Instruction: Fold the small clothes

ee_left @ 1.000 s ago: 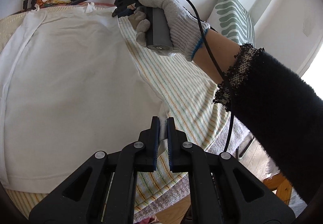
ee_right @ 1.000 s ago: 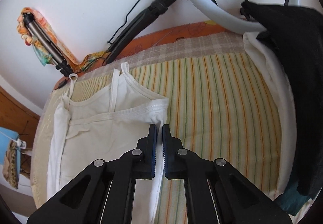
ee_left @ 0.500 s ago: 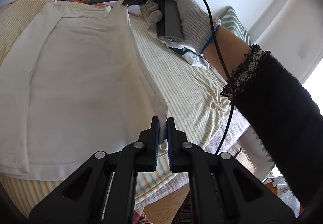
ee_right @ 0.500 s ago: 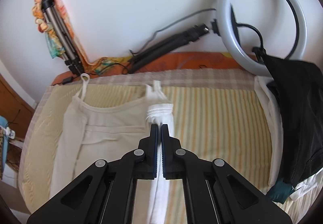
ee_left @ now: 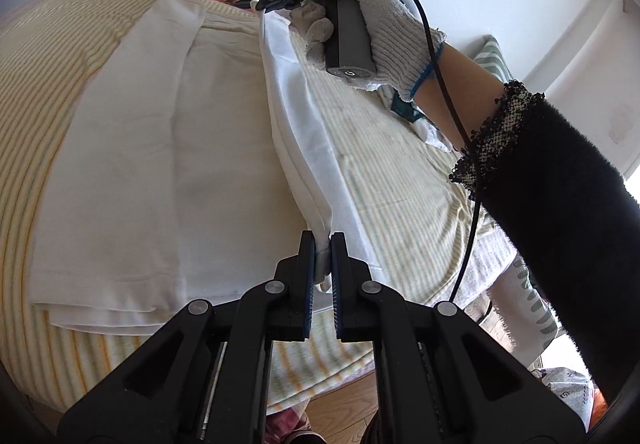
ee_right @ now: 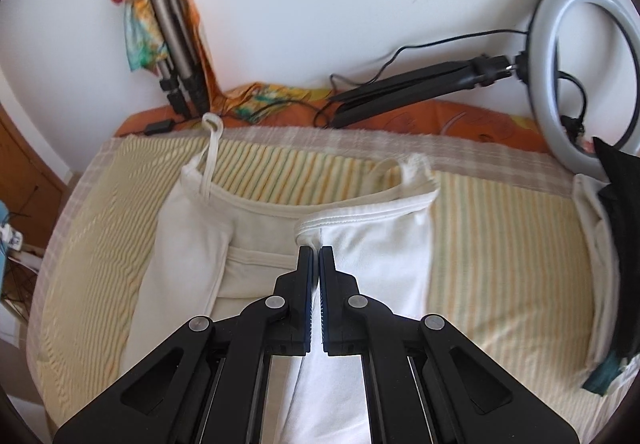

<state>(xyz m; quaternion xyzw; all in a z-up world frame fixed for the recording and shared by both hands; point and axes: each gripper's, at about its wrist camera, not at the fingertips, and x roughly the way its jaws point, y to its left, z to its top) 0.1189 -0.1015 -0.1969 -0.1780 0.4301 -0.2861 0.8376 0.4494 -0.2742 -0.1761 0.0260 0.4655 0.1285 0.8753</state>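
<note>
Both tongs pinch the white camisole (ee_left: 168, 147); only left view shows the gloved hand (ee_left: 372, 27).

A white camisole (ee_right: 256, 244) with thin straps lies flat on the striped bed (ee_right: 500, 244), its right side lifted and folded leftward, the edge pinched in both grippers.

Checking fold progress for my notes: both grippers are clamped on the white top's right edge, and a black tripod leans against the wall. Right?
One error: the tripod is silver with black feet, per the right wrist view. Both the left gripper and right gripper do clamp the white top.
</note>
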